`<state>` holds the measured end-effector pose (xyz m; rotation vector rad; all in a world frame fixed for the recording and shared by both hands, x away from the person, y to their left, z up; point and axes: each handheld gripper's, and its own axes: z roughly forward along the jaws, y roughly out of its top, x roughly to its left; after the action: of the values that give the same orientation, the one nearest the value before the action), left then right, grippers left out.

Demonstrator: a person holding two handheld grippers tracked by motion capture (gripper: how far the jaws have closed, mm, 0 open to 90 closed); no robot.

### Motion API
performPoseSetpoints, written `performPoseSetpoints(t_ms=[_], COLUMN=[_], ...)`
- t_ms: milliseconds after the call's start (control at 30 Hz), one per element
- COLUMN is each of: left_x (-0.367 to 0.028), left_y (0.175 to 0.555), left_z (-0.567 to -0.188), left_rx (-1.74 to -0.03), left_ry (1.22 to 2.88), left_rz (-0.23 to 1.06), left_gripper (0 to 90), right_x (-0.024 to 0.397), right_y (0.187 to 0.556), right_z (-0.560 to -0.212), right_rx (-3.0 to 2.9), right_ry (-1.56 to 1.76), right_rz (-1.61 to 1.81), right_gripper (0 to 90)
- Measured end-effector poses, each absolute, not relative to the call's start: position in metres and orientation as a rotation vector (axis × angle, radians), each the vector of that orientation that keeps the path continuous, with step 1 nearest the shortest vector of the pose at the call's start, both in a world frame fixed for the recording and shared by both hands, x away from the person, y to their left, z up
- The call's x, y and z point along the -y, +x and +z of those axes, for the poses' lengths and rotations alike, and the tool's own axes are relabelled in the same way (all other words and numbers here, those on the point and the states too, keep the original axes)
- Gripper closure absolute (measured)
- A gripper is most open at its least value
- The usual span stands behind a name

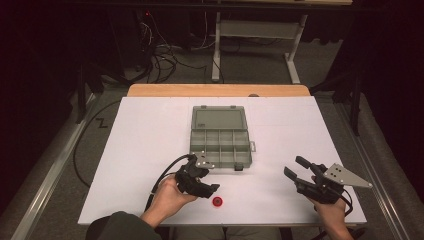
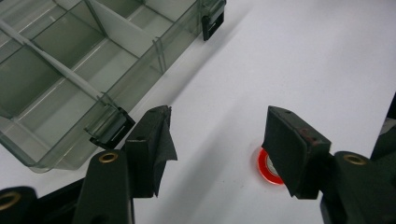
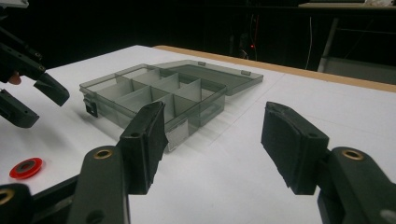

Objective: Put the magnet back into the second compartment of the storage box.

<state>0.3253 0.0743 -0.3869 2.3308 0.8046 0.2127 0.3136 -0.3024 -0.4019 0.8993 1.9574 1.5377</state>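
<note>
An open grey see-through compartment box (image 1: 191, 145) lies mid-table, its lid (image 1: 218, 119) folded back and its compartments empty. A small red ring (image 1: 217, 201) lies on the white table near the front edge. My left gripper (image 1: 207, 181) hovers just left of the ring with its jaws open and nothing between them. In the left gripper view the ring (image 2: 267, 169) peeks out from behind the right-hand jaw of that gripper (image 2: 217, 121), and the box's (image 2: 161, 46) front corner is at upper left. My right gripper (image 1: 295, 167) is held open and empty at the front right, aimed toward the box (image 3: 201, 107).
The white table (image 1: 150, 150) has a wooden strip (image 1: 215, 90) along its far edge. Beyond it the dark floor holds cables (image 1: 160, 55) and a white table frame (image 1: 260, 30). In the right gripper view the left gripper (image 3: 39, 105) shows at far left above the ring (image 3: 26, 168).
</note>
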Motion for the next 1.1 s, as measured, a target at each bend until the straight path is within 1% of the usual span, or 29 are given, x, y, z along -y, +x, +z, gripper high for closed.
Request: performPoseSetpoints(t_ms=[767,1100], left_x=[-0.063,-0.056], left_y=[0.312,0.309], left_z=[-0.396,-0.401], left_rx=[-0.751,-0.734], left_ry=[2.383,2.429], left_rz=[0.146,0.152], left_gripper=[40.6,40.4], right_x=[0.302,0.302], right_y=[0.313,0.313], right_z=[-0.402,-0.402], right_rx=[-1.953,-1.952], right_ry=[0.891,0.893], right_rz=[1.537,1.537], right_gripper=[41.8,41.8])
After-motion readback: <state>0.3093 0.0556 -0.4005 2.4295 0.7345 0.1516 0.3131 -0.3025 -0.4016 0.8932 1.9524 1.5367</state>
